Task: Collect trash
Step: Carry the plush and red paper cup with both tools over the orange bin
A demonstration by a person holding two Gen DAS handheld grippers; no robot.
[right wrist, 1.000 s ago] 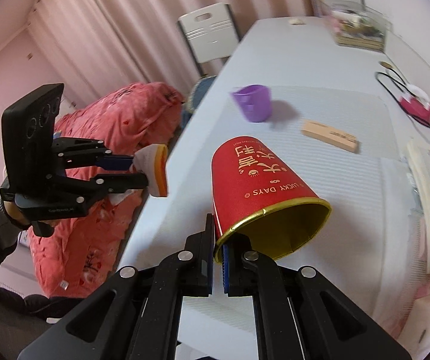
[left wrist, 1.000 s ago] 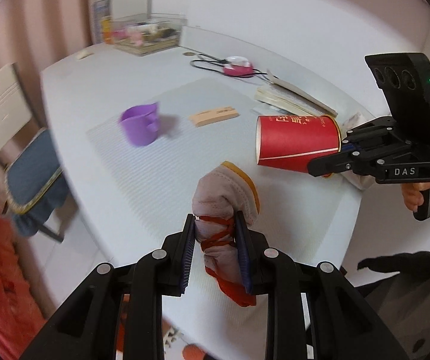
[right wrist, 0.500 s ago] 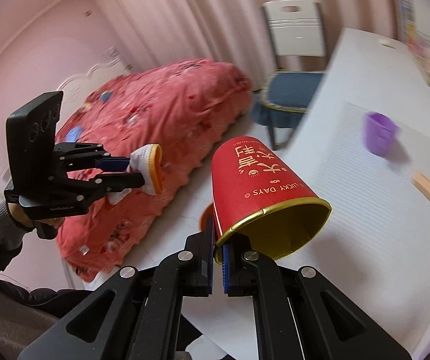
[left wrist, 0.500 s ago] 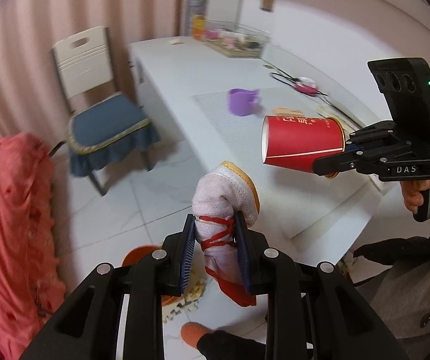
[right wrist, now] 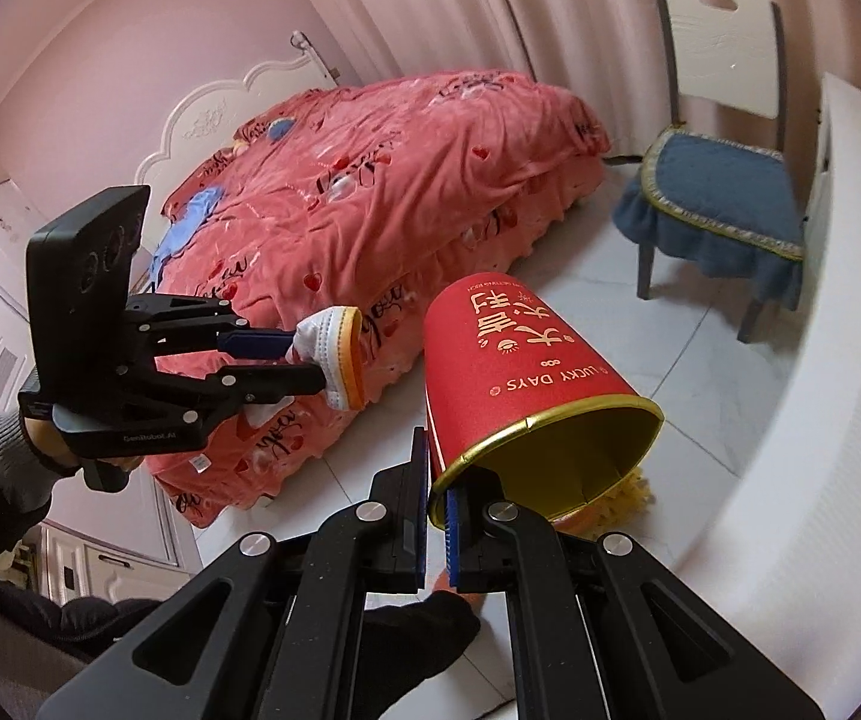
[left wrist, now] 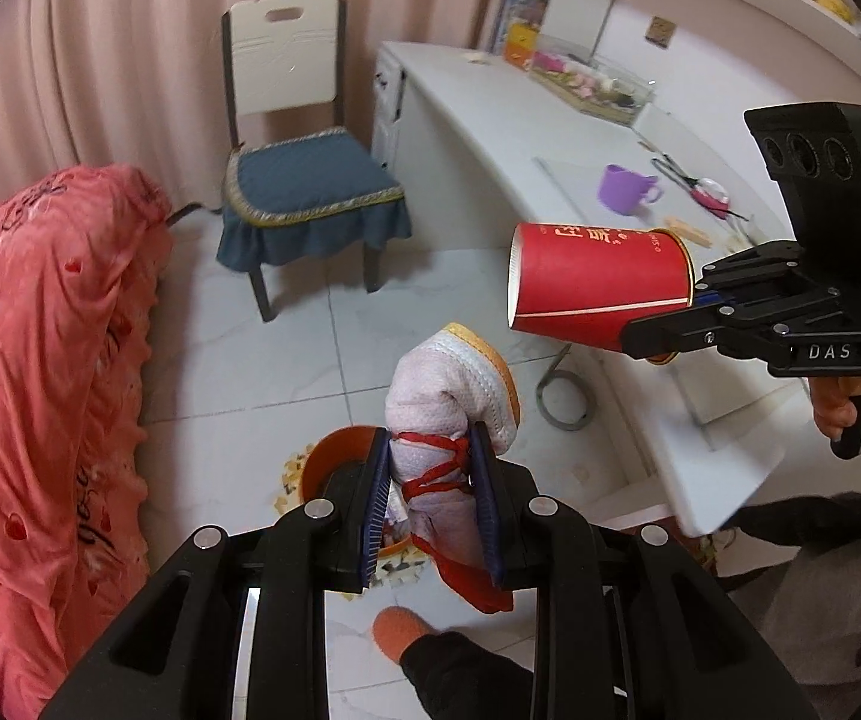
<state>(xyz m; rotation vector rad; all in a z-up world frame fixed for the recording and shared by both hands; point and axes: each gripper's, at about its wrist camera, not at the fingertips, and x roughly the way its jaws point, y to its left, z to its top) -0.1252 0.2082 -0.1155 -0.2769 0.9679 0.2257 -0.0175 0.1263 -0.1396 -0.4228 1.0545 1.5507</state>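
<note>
An orange bin (left wrist: 334, 456) on the floor, its contents hidden behind the left gripper (left wrist: 430, 501) pinching a crumpled mask (left wrist: 448, 396) above it, sits below the right gripper (right wrist: 437, 516) clamped on an empty red paper cup's (right wrist: 508, 372) rim

We have swung both grippers away from the desk (left wrist: 490, 138). Now the orange bin (left wrist: 334, 456) on the floor lies just beyond our left gripper (left wrist: 430, 492).

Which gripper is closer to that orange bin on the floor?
Left. The left gripper, clamping a wrapped bundle, hangs just above the orange bin. The right gripper, pinching the red paper cup, is off to the side near the desk.
</note>
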